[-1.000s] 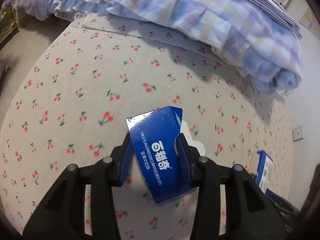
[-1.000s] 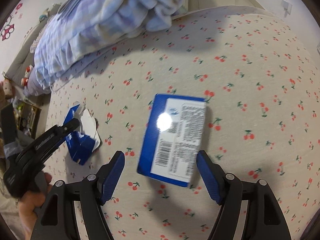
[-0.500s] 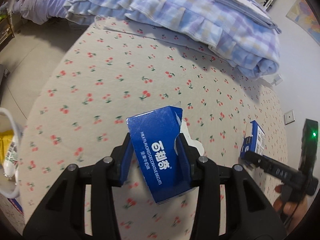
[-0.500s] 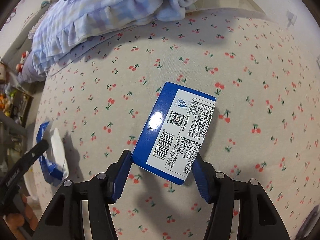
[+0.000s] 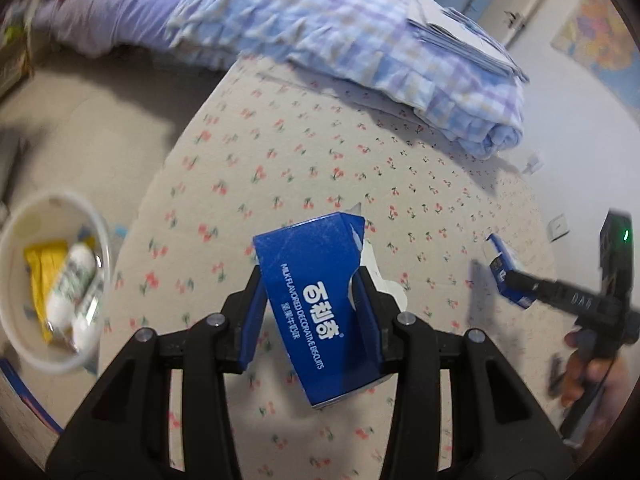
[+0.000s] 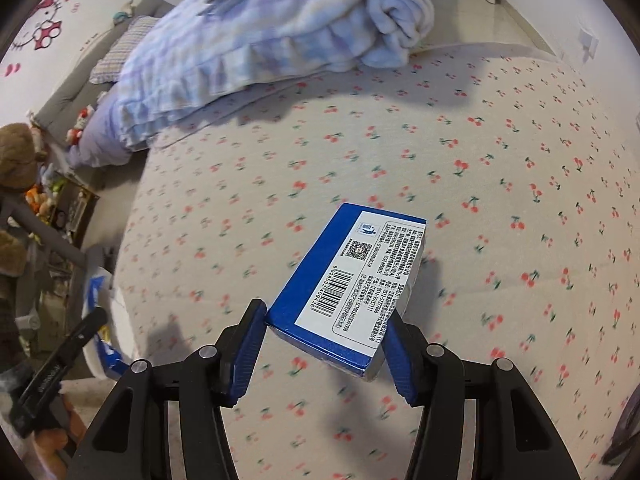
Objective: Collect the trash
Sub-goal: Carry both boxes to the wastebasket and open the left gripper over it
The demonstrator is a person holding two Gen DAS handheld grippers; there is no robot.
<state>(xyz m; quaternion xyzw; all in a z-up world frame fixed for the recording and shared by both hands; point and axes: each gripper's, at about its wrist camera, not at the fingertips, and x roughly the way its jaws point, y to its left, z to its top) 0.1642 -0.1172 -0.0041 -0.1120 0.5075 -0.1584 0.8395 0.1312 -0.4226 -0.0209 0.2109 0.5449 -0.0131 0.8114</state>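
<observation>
In the left wrist view, the left claw [image 5: 316, 300] at the lower centre of the frame was closed on an opened blue biscuit box [image 5: 320, 304], its two blue pads pressing on the sides of the box, which stood tilted above the bed [image 5: 304, 168] with the cherry-print sheet. A torn white flap showed at the right edge of this box. At the left edge of the frame a white trash bin [image 5: 52, 276] stood on the floor beside the bed, with a yellow wrapper and a white packet inside. A folded blue checked blanket [image 5: 360, 52] lay across the upper part of the frame. At the right edge, the right claw [image 5: 516, 280] appeared dark and blurred, with a second blue box [image 5: 500, 268] at its tip and a hand [image 5: 588, 372] under it. In the right wrist view, the right claw [image 6: 324, 344] at the lower centre was closing its jaws on the second blue box [image 6: 352, 280]; the pads were touching its near end and the box was lifted off the sheet, label and barcode side up. The bed [image 6: 480, 184] filled the middle and right of the frame, and the blanket [image 6: 288, 28] lay at the top. At the lower left the left claw [image 6: 92, 320] was seen dark, with some blue of its box near its tip.
</observation>
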